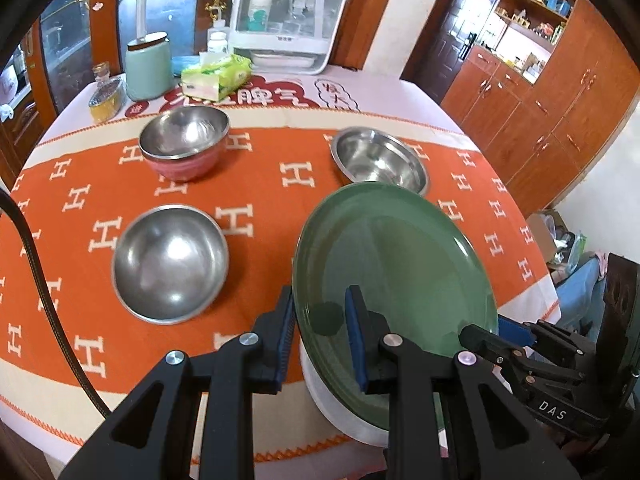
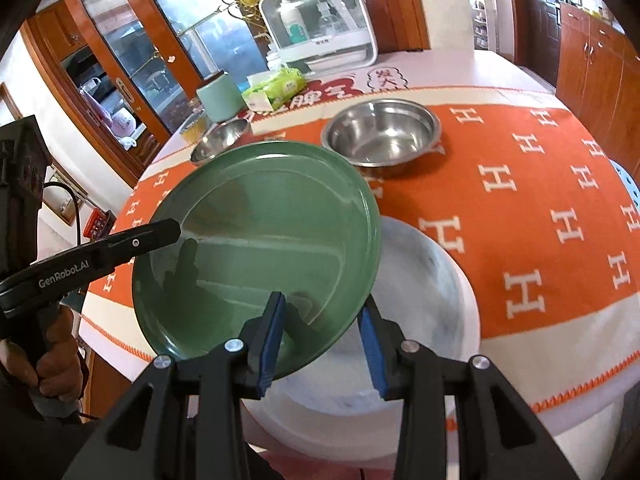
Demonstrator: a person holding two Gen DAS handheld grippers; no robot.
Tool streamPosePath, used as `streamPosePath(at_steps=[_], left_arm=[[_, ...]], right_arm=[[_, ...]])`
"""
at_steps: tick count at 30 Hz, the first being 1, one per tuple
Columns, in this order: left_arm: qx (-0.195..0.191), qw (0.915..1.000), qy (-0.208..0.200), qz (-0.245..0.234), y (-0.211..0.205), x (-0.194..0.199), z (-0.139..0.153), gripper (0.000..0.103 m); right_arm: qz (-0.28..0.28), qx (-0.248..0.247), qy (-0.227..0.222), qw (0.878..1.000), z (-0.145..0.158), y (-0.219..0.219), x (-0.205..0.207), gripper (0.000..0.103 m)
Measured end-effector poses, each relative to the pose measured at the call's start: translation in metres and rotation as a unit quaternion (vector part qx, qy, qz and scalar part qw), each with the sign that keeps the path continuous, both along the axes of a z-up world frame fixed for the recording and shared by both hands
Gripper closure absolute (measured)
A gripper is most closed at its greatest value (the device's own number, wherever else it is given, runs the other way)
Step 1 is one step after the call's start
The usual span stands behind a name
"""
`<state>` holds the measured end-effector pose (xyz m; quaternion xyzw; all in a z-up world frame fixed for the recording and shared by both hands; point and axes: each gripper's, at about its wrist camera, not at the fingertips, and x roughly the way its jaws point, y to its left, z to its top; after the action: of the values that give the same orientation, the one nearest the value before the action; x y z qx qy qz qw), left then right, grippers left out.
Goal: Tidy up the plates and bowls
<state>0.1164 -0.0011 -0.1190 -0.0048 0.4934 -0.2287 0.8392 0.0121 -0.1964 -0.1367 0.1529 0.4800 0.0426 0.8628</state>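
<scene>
Writing on my tools: my left gripper [image 2: 176,229] carries "GenRobot.AI" in white along its arm, seen from the right wrist view; my right gripper [image 1: 486,334] shows "DAS" on its body, seen from the left wrist view.
Writing on the table: the orange tablecloth [image 1: 280,200] is covered in repeated cream "H" letters; beyond it a white cloth has red Chinese characters I can only partly read. The green tissue pack [image 1: 218,76] has print too small to make out.
Green plate [image 1: 392,256]: held in the air, tilted, its face turned up towards me. It hangs over the near edge of the table, partly above the white plate [image 2: 424,304], which lies flat on the cloth beneath it. Being round, it has no long axis; its high edge points towards the far side of the table.
My left fingers [image 1: 286,336]: pinching the near left rim of the green plate, one pad under the edge and one on the face.
My right fingers [image 2: 272,344]: one pad on the plate's face, the other [image 2: 370,344] outside the rim. I cannot tell whether they actually press it.
Steel bowls: one wide bowl [image 1: 170,264] near left, another nested in a pink bowl [image 1: 184,140] far left, a flat-rimmed steel basin [image 1: 380,160] just beyond the green plate.
My hand [image 2: 44,364]: wrapped around the left gripper's handle.
</scene>
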Motion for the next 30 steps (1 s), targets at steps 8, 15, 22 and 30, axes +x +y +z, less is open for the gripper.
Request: streamPosePath(at_steps=[8, 15, 22, 30], left_arm=[[0.026, 0.9988, 0.036, -0.020, -0.025, -0.012, -0.028, 0.081], [0.059, 0.9959, 0.061, -0.030, -0.047, -0.015, -0.049, 0.081], [0.077, 0.9929, 0.091, -0.009, -0.060, -0.012, -0.063, 0.081], [0.093, 0.9894, 0.109, 0.026, -0.060, -0.008, -0.074, 0.081]], right_arm=[[-0.009, -0.003, 0.048, 0.999, -0.022, -0.018, -0.012, 0.066], [-0.002, -0.009, 0.074, 0.997, -0.035, -0.033, -0.015, 0.066], [0.023, -0.016, 0.088, 0.996, -0.040, -0.041, -0.011, 0.066], [0.068, -0.031, 0.092, 0.993, -0.043, -0.039, -0.008, 0.065]])
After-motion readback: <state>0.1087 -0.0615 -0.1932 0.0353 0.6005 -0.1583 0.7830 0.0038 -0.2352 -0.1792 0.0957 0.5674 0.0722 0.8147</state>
